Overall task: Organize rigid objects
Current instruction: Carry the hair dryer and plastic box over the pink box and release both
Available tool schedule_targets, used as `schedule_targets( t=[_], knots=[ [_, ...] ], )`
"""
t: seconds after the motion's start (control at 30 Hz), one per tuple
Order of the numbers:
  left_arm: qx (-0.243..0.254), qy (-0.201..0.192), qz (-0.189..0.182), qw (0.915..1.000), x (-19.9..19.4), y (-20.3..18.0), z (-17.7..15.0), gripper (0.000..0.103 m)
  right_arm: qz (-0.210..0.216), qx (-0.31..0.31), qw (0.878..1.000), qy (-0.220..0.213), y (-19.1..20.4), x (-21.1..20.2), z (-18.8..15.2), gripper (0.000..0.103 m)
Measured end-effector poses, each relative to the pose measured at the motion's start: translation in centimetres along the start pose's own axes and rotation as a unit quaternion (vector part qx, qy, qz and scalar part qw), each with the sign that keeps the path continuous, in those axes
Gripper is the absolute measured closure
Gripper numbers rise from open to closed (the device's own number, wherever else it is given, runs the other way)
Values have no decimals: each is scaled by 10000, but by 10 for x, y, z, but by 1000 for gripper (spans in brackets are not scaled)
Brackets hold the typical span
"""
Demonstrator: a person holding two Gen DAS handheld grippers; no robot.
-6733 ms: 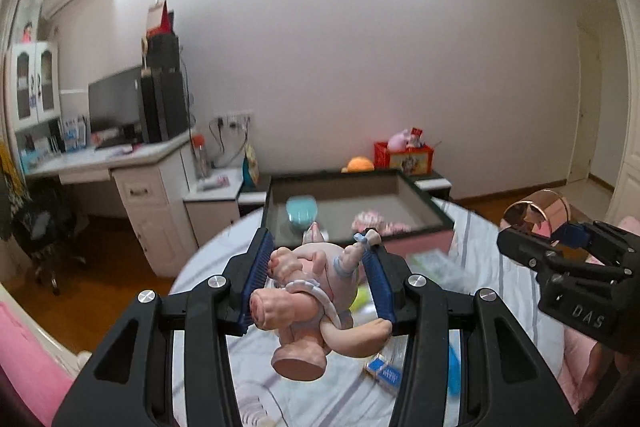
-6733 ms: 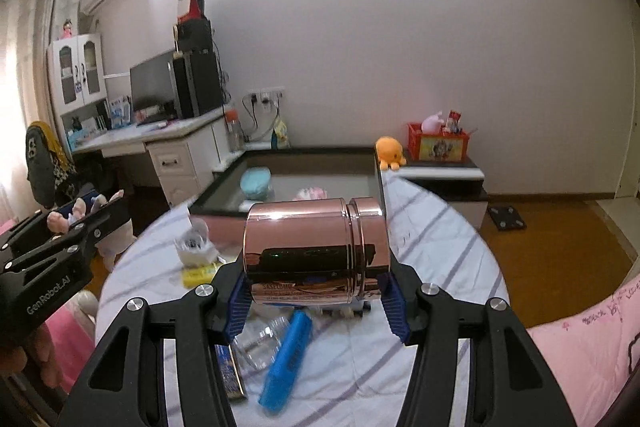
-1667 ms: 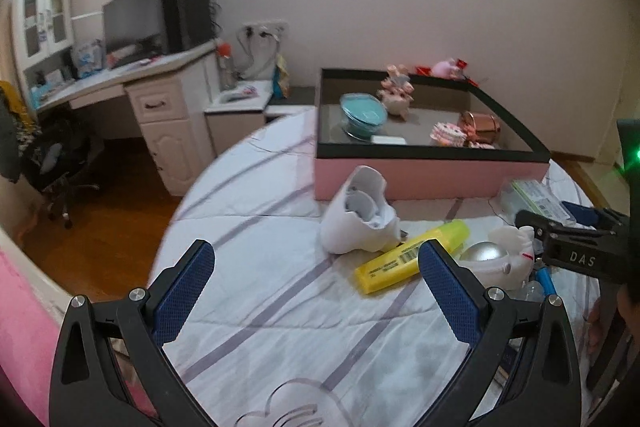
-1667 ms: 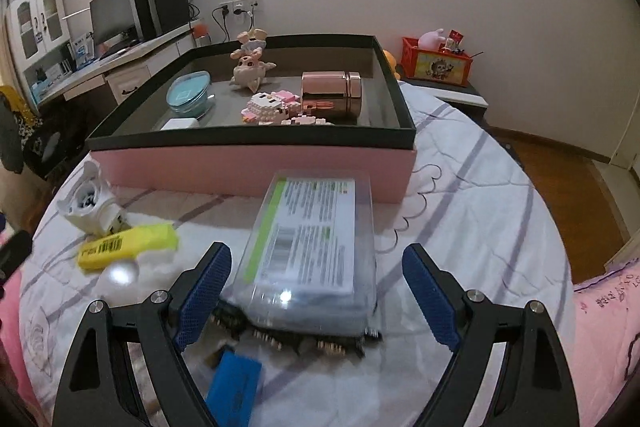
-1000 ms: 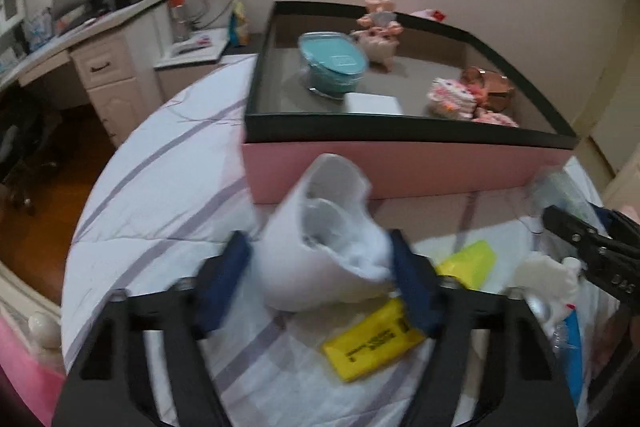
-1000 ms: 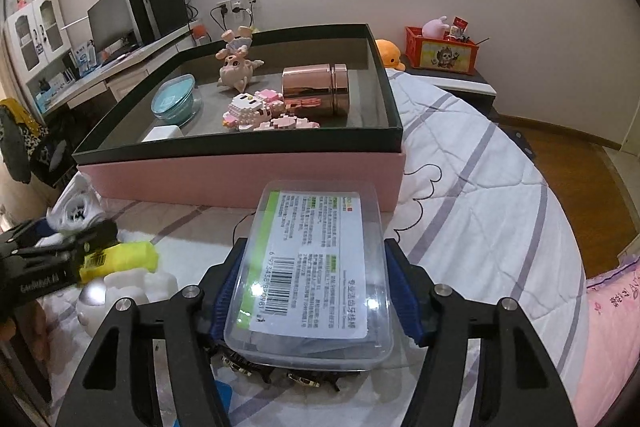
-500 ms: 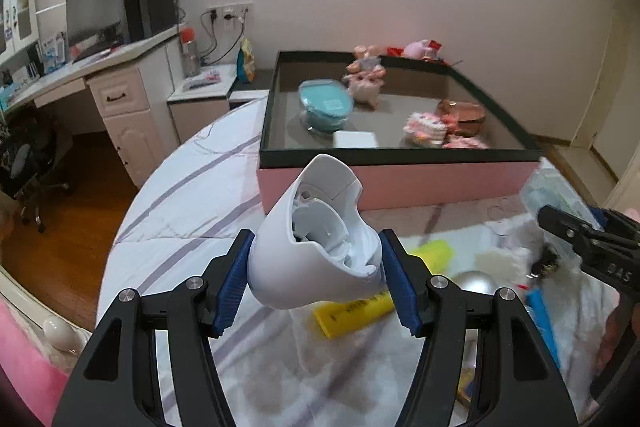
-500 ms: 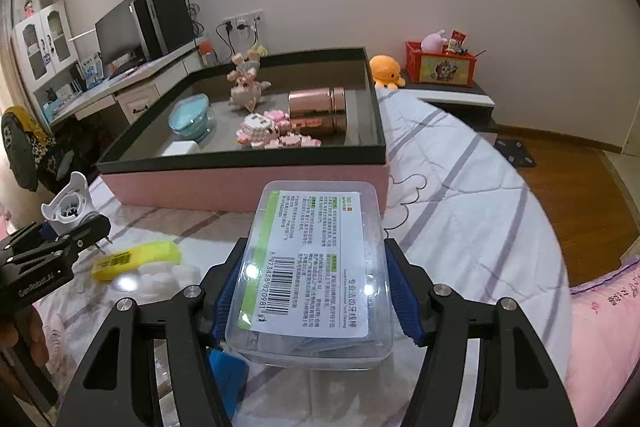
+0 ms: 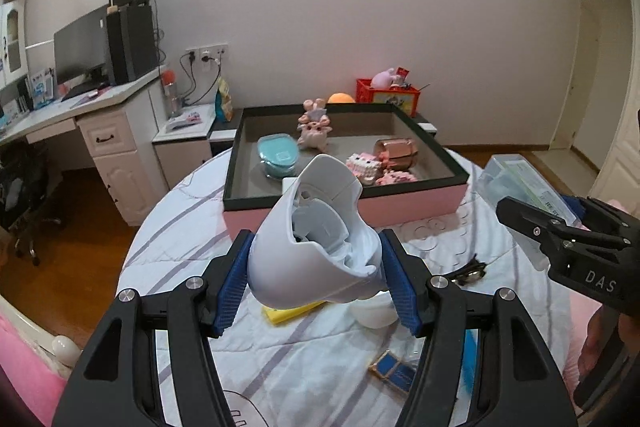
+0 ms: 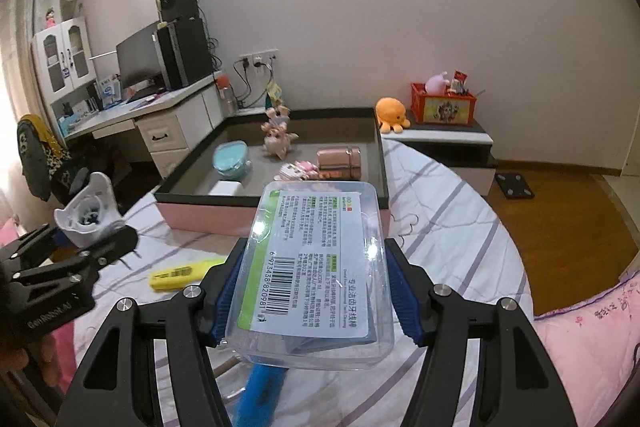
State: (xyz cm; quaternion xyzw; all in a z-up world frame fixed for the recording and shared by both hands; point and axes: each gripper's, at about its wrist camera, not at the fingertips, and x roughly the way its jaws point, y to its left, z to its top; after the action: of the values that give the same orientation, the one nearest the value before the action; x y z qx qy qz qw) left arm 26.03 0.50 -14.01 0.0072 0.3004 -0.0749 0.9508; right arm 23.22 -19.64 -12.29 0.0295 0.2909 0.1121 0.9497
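Note:
My left gripper (image 9: 316, 279) is shut on a white plastic cone-shaped shell (image 9: 316, 239), held up above the bed. My right gripper (image 10: 310, 291) is shut on a clear plastic box with a green-and-white label (image 10: 316, 267), also lifted. Ahead lies the pink tray with a black rim (image 9: 400, 203), seen too in the right wrist view (image 10: 208, 213). Inside it stand a teal case (image 9: 278, 157), a pink pig figure (image 9: 314, 129), a rose-gold tin (image 9: 396, 149) and pink block toys (image 9: 366, 165). The left gripper with the shell (image 10: 86, 215) shows at the left of the right wrist view.
A yellow marker (image 10: 184, 273), a blue pen (image 10: 260, 387), a small blue-and-gold box (image 9: 394, 373) and black glasses (image 9: 470, 273) lie on the striped bedspread. A desk with a monitor (image 9: 80, 51) stands left. A low stand with a red toy box (image 10: 442, 105) is behind the tray.
Both grippers have risen from the bed with their objects, the white shell and the clear box. The tray now sits lower and farther off in both views.

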Motion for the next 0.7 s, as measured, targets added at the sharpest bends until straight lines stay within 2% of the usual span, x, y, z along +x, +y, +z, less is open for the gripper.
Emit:
schedule_targets(
  t=[0.23,0.4,0.57,0.7],
  knots=[
    [147,-198,-71,9997,-6,-11,20,39,20,-124,9998,-142,7,-4,13,38],
    [375,-246,-80,9990,8,-18,44,39,45,-248,9995,-187,6,8,34,38],
    [419,-130,-149,9989,46,-15,75,39,-23,-426,9990,-107,4,36,63,38],
    [466,186,-159,9986,99,-13,101,39,-104,-601,9981,73,0,78,96,38]
  ],
)
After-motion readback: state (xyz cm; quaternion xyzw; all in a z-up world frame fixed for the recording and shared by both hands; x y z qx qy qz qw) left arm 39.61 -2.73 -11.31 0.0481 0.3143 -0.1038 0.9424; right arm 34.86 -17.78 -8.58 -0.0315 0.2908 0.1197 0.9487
